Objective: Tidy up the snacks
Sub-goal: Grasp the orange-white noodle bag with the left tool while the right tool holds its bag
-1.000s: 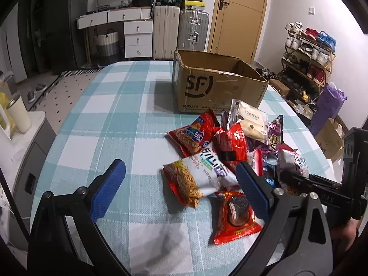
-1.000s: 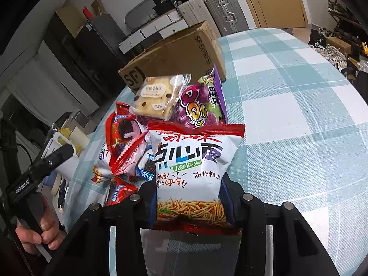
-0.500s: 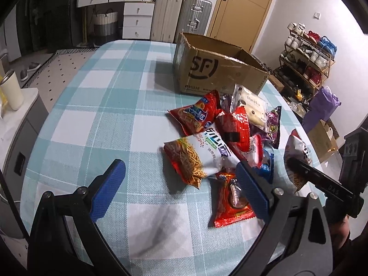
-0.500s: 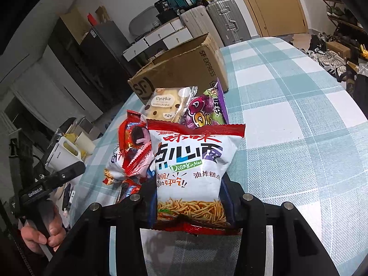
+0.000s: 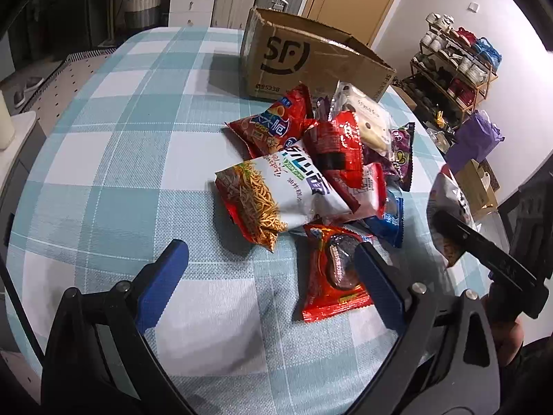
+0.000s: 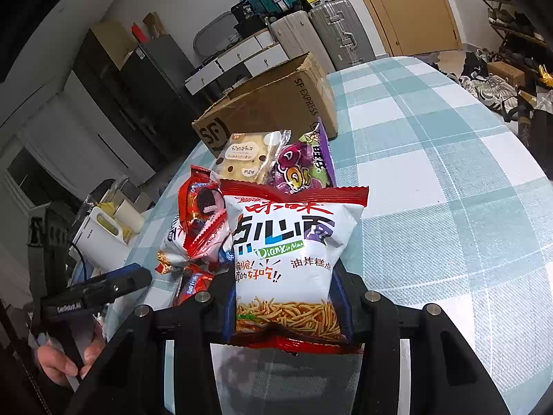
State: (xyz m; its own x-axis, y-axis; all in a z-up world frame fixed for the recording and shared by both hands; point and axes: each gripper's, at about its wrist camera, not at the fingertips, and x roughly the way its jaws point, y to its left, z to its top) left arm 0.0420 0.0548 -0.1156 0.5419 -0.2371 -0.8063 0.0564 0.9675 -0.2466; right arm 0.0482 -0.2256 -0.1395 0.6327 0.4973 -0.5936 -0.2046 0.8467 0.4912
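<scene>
A white-and-red crinkly bag of fried noodle snack (image 6: 287,263) stands upright in the right gripper (image 6: 287,314), its blue-padded jaws clenched on the bag's lower sides, above a round table under a teal-and-white checked cloth (image 6: 432,180). Beyond the bag, towards the far side, lies the heap of loose packets: a clear-wrapped pale cake with brown spots (image 6: 247,157), a purple candy pouch (image 6: 304,169) beside it on the right, and red foil wrappers (image 6: 204,214) to the left. Behind them all sits an open brown cardboard box printed "SF" (image 6: 273,103), with the heap between it and the held bag.

The left gripper (image 5: 269,269) hangs with its jaws spread wide and nothing between them, over bare cloth at the near edge of the heap (a second noodle bag (image 5: 276,193) lies just beyond, on its side). A red packet showing a dark round biscuit (image 5: 333,273) lies partly behind its right blue finger (image 5: 378,287).
</scene>
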